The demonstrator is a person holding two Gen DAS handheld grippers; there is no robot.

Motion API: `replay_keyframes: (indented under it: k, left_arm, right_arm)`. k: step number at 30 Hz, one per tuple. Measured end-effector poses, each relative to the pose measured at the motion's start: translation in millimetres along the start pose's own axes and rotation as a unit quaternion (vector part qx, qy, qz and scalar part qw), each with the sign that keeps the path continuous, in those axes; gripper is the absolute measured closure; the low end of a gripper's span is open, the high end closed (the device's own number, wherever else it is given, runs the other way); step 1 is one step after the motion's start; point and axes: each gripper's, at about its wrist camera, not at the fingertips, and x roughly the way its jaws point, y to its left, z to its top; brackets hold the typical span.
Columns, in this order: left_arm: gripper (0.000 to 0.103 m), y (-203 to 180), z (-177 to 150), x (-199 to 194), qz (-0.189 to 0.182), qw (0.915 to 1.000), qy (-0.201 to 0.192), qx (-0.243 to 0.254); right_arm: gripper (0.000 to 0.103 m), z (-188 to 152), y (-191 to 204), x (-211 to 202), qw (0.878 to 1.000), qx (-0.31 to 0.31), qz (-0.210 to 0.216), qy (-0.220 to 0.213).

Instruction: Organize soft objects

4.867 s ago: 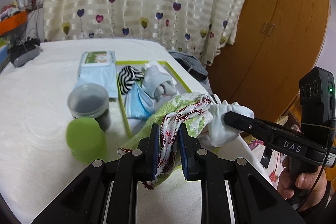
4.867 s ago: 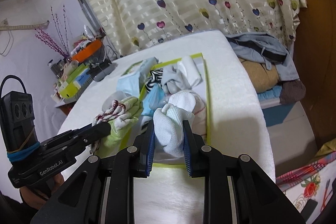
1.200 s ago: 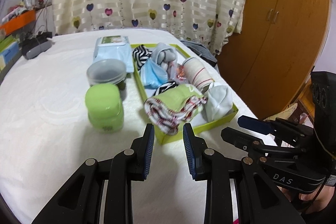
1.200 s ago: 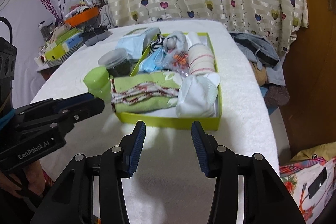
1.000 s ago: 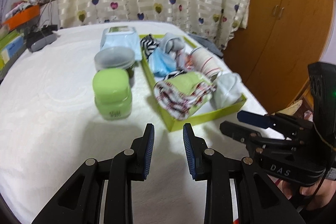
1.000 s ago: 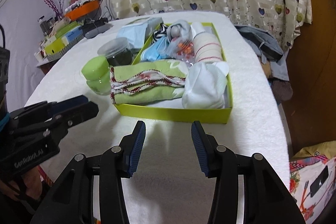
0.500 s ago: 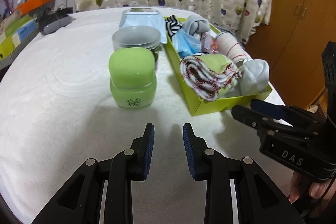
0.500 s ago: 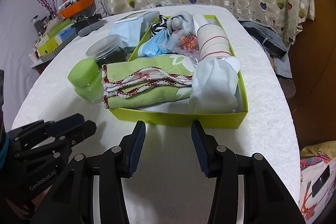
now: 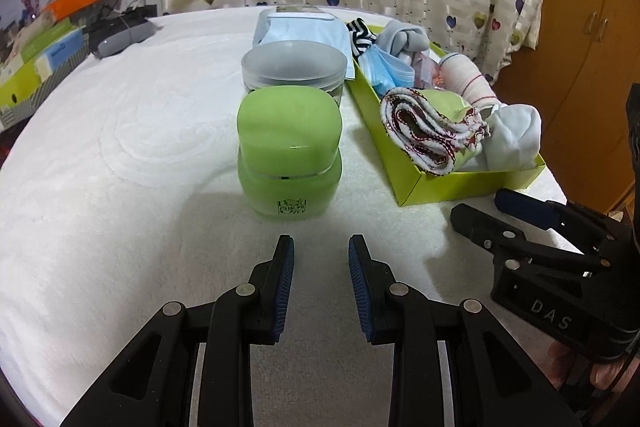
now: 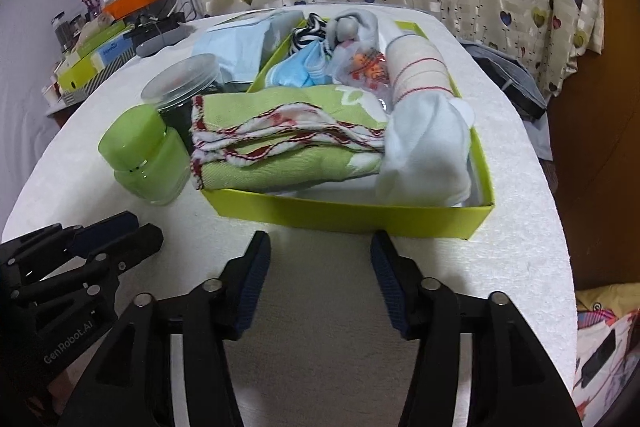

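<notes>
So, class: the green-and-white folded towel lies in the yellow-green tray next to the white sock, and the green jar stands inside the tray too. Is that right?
Not quite. The green jar stands outside the yellow-green tray, on the white cloth beside it, as the left wrist view shows. The green-and-white folded towel does lie in the tray next to the white sock.

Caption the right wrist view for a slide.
Empty right gripper, jaws opening, faces lime-green cardboard tray packed with folded soft items.

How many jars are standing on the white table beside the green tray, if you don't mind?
2: the green jar nearest the grippers, and the clear-lidded jar directly behind it. Others could be hidden behind them.
</notes>
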Motion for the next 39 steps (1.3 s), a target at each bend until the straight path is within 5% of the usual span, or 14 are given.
replay_keyframes:
  k: [6, 10, 39]
  left_arm:
    - [0.074, 0.1, 1.2, 2.1, -0.001, 1.0000, -0.001, 0.002]
    - [0.067, -1.5, 0.2, 2.8, -0.010, 0.9999, -0.005, 0.005]
    - [0.057, -2.9, -3.4, 2.8, -0.024, 0.9993, -0.015, 0.025]
  right_arm:
    - [0.047, 3.7, 1.8, 4.6, 1.000, -0.003, -0.011, -0.001]
    - [0.037, 4.0, 7.9, 7.8, 1.000, -0.017, -0.012, 0.003]
    - [0.035, 2.3, 10.5, 8.6, 1.000, -0.024, -0.018, 0.003]
